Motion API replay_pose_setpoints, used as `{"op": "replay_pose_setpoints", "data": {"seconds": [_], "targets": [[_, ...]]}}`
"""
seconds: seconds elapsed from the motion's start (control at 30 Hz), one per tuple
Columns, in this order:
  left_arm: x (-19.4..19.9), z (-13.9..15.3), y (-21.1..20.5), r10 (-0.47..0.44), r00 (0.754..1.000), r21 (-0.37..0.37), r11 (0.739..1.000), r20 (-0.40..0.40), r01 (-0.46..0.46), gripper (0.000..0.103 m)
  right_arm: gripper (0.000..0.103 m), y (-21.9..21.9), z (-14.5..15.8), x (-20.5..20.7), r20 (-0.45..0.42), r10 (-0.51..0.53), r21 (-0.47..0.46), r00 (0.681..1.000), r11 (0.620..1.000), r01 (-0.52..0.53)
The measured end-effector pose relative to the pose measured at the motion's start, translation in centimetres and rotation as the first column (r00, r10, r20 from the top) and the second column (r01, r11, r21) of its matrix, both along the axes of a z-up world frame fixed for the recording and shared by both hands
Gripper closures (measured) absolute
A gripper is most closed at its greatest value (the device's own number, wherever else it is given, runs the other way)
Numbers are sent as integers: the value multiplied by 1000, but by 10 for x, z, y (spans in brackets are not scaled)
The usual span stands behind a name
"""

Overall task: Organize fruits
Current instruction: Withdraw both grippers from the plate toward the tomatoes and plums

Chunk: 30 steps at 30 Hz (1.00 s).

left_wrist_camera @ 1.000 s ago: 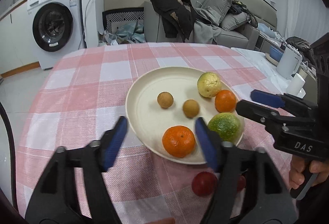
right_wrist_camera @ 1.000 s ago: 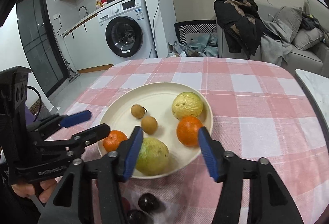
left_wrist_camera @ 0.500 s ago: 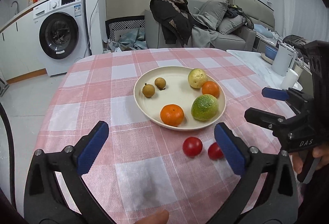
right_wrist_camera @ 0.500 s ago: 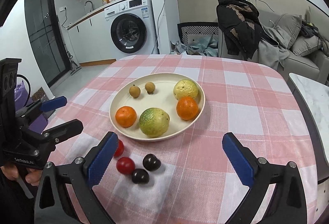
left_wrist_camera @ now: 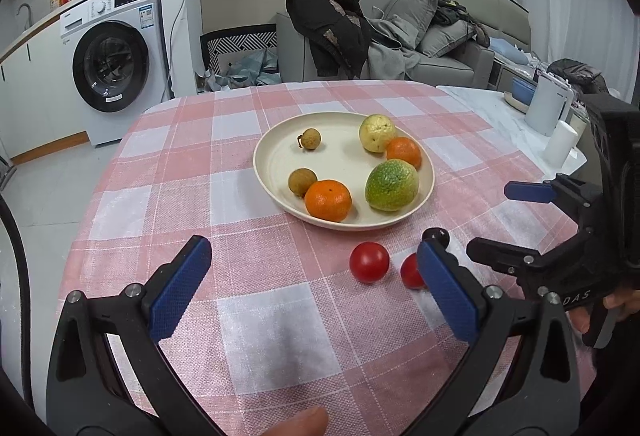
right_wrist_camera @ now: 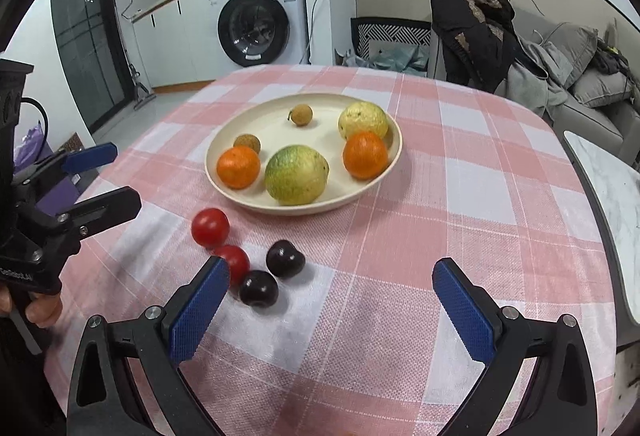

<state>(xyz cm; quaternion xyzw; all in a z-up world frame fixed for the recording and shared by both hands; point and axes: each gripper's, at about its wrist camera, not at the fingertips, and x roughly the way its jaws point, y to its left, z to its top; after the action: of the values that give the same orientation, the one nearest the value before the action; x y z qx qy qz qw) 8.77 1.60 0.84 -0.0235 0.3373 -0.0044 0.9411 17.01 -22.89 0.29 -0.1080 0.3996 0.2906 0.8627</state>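
Observation:
A cream plate (left_wrist_camera: 276, 155) (right_wrist_camera: 394, 139) on the pink checked tablecloth holds two oranges (left_wrist_camera: 328, 199) (right_wrist_camera: 365, 155), a green fruit (left_wrist_camera: 391, 184) (right_wrist_camera: 296, 174), a yellow fruit (left_wrist_camera: 376, 133) (right_wrist_camera: 363, 121) and two small brown longans (left_wrist_camera: 311, 138) (right_wrist_camera: 301, 114). Two red tomatoes (left_wrist_camera: 369, 262) (right_wrist_camera: 210, 228) and two dark plums (right_wrist_camera: 285, 258) lie on the cloth in front of the plate. My left gripper (left_wrist_camera: 316, 288) is open and empty, left of the tomatoes. My right gripper (right_wrist_camera: 332, 302) is open and empty, just behind the plums.
The tablecloth (left_wrist_camera: 168, 171) covers a round table. A marble side table (left_wrist_camera: 500, 115) with a white kettle (left_wrist_camera: 548, 107) stands to the right. A washing machine (left_wrist_camera: 112, 55) and a grey sofa (left_wrist_camera: 420, 31) with clothes are behind.
Both grippers have drawn back from the plate towards the table's near edge and opened wide. The loose tomatoes and plums have come into view. One longan rolled closer to the orange.

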Motion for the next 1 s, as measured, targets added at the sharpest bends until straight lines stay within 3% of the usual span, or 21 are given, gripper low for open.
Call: {"op": "replay_pose_setpoints", "data": {"seconds": [0.63,1.0], "targets": [[14,-25,-8,-18,998,7,1000,-58,18,1,0,18,-34,-6,-88,80,-129,993,987,-91],[19,-33,-6,-14,997,1,1000,-78,14,1,0,20,-38,2,-72,16,-135,997,991,-25]]}}
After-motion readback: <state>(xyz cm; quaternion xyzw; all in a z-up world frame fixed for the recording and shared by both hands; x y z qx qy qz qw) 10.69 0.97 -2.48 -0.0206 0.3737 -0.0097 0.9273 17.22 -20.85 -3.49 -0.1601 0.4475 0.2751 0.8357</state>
